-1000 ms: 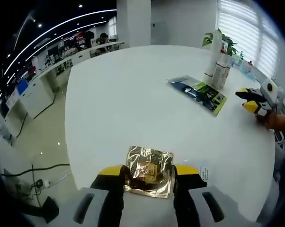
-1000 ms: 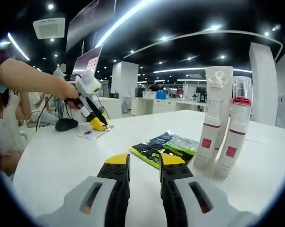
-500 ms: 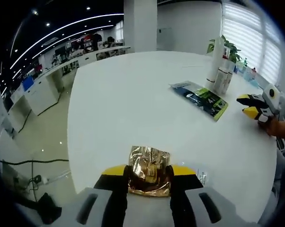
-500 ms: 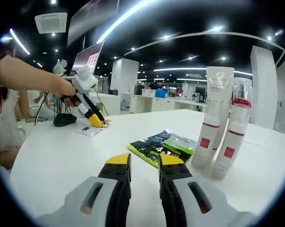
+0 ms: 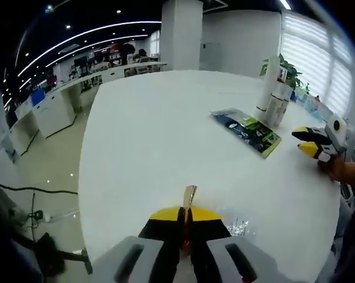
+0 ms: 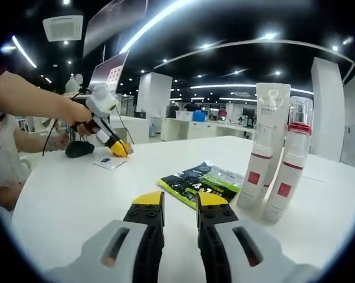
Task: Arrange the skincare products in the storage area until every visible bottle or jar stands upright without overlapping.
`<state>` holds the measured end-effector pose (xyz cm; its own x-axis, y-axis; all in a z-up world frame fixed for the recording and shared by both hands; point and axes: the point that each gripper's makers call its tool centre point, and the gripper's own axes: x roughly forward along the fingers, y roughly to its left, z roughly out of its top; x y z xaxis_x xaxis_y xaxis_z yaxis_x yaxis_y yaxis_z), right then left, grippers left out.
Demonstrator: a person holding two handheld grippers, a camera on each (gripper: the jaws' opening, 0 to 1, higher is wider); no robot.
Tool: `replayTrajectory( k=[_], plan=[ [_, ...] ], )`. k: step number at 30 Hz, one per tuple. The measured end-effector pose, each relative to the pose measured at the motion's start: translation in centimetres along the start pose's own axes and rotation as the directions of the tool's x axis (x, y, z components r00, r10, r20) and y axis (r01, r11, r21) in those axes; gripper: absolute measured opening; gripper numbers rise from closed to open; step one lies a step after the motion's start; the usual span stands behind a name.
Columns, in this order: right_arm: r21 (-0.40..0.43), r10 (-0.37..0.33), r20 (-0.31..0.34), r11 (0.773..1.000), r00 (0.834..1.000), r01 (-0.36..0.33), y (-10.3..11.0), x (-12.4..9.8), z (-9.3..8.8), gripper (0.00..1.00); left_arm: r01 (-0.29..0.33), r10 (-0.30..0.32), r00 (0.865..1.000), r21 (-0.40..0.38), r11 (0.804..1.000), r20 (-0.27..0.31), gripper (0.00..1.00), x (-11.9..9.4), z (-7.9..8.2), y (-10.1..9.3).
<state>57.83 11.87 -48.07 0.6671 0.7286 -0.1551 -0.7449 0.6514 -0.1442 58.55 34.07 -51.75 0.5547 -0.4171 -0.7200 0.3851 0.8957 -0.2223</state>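
Note:
My left gripper [image 5: 186, 216] is shut on a gold foil sachet [image 5: 189, 195], which stands edge-on between the yellow tips just above the white table [image 5: 154, 124]. In the right gripper view that same left gripper [image 6: 119, 148] hovers over a small flat sachet [image 6: 109, 163]. A white tube [image 6: 265, 147] and a clear-capped bottle with a red band [image 6: 289, 162] stand upright side by side; from the left they are the bottles [image 5: 273, 89] at the far right. My right gripper [image 6: 179, 201] is open and holds nothing, and shows again as the right gripper [image 5: 310, 141].
A dark green and black sachet [image 6: 202, 183], also the sachet [image 5: 247, 124], lies flat beside the bottles. A silvery foil scrap [image 5: 241, 225] lies by my left jaw. A potted plant [image 5: 286, 66] stands behind the bottles. The table edge drops to the floor on the left.
My left gripper's jaws, which stood wide on either side of the flat gold sachet, have shut on it and lifted it edge-on. The right gripper has barely moved.

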Motion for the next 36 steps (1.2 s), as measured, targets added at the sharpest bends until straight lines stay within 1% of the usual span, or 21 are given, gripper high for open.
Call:
replayTrajectory(
  k=[1,2,3,6,7,9,11,12,14,15,17,18,19,22,26,28,30,31,32,34,36],
  plan=[
    [-0.002,0.000,0.005,1.000,1.000,0.000,0.0,0.0,0.1,0.19,0.028,-0.028,1.000,0.005,1.000,0.007,0.03,-0.2,0.3,-1.0],
    [0.003,0.000,0.012,1.000,1.000,0.000,-0.1,0.0,0.2,0.19,0.026,-0.028,0.999,0.070,0.997,0.025,0.03,-0.4,1.2,-1.6],
    [0.009,-0.002,0.012,1.000,1.000,0.002,-0.1,-0.1,0.2,0.19,0.015,-0.019,0.999,0.106,0.994,0.032,0.03,-0.8,1.5,-2.0],
    [0.012,0.001,0.014,1.000,1.000,-0.001,-0.1,-0.1,0.2,0.19,-0.008,0.004,1.000,0.152,0.988,0.026,0.03,-1.5,2.6,-3.1],
    [0.010,0.003,0.012,1.000,1.000,-0.003,0.0,-0.1,0.2,0.19,-0.015,0.010,0.999,0.154,0.988,0.036,0.03,-1.6,2.7,-3.6],
    [0.008,0.004,0.012,1.000,1.000,-0.004,0.1,-0.1,0.3,0.19,-0.020,0.014,0.999,0.146,0.989,0.038,0.03,-0.9,2.6,-4.5],
    [0.007,0.010,0.018,1.000,1.000,-0.010,0.2,-0.1,0.4,0.19,-0.029,0.025,0.999,0.188,0.982,0.024,0.03,-0.3,2.4,-5.3],
    [0.010,0.010,0.020,1.000,1.000,-0.011,0.2,-0.1,0.4,0.19,-0.025,0.021,1.000,0.201,0.979,0.022,0.03,0.1,2.4,-6.0],
    [0.022,0.009,0.020,1.000,1.000,-0.009,0.1,-0.2,0.4,0.20,0.024,-0.023,1.000,0.224,0.974,-0.010,0.03,0.8,1.7,-8.0],
    [0.025,0.008,0.022,1.000,1.000,-0.008,0.1,-0.2,0.4,0.20,0.022,-0.020,1.000,0.231,0.973,-0.014,0.03,1.0,1.5,-8.4],
    [0.026,0.008,0.020,1.000,1.000,-0.009,0.1,-0.2,0.4,0.20,0.026,-0.018,0.999,0.257,0.966,-0.035,0.02,1.4,1.4,-8.8],
    [0.026,0.010,0.018,1.000,1.000,-0.010,0.1,-0.2,0.4,0.20,0.020,-0.004,0.999,0.302,0.953,-0.054,0.02,1.4,1.1,-8.8],
    [0.021,0.010,0.015,1.000,1.000,-0.011,0.2,-0.1,0.3,0.20,0.026,-0.009,0.998,0.312,0.950,-0.058,0.02,1.3,1.1,-9.0],
    [0.023,0.009,0.014,1.000,1.000,-0.009,0.1,-0.2,0.3,0.20,0.016,0.003,0.998,0.325,0.946,-0.058,0.02,1.3,1.8,-8.6],
    [0.054,0.000,0.026,0.999,1.000,-0.001,-0.3,-0.4,0.4,0.20,0.014,0.009,0.997,0.314,0.949,-0.070,0.02,1.7,2.4,-8.5],
    [0.055,0.001,0.026,0.998,1.000,-0.002,-0.2,-0.4,0.4,0.20,0.006,0.026,0.996,0.348,0.938,-0.087,0.02,2.2,2.8,-8.4],
    [0.052,0.002,0.026,0.999,1.000,-0.003,-0.1,-0.4,0.5,0.20,0.002,0.029,0.996,0.354,0.935,-0.083,0.03,2.4,3.1,-8.2],
    [0.051,0.002,0.025,0.999,1.000,-0.003,-0.1,-0.4,0.4,0.20,-0.001,0.031,0.997,0.365,0.931,-0.077,0.03,2.6,3.4,-8.1],
    [0.054,0.001,0.024,0.999,1.000,-0.002,-0.1,-0.4,0.4,0.20,-0.013,0.049,0.996,0.401,0.916,-0.079,0.03,2.8,3.5,-7.7],
    [0.060,-0.001,0.027,0.998,1.000,-0.001,-0.2,-0.4,0.5,0.20,-0.018,0.077,0.991,0.459,0.888,-0.111,0.03,3.1,3.6,-6.9],
    [0.062,-0.002,0.027,0.998,1.000,0.000,-0.2,-0.4,0.5,0.20,-0.013,0.074,0.991,0.463,0.886,-0.115,0.03,3.2,3.8,-6.9]
  ],
)
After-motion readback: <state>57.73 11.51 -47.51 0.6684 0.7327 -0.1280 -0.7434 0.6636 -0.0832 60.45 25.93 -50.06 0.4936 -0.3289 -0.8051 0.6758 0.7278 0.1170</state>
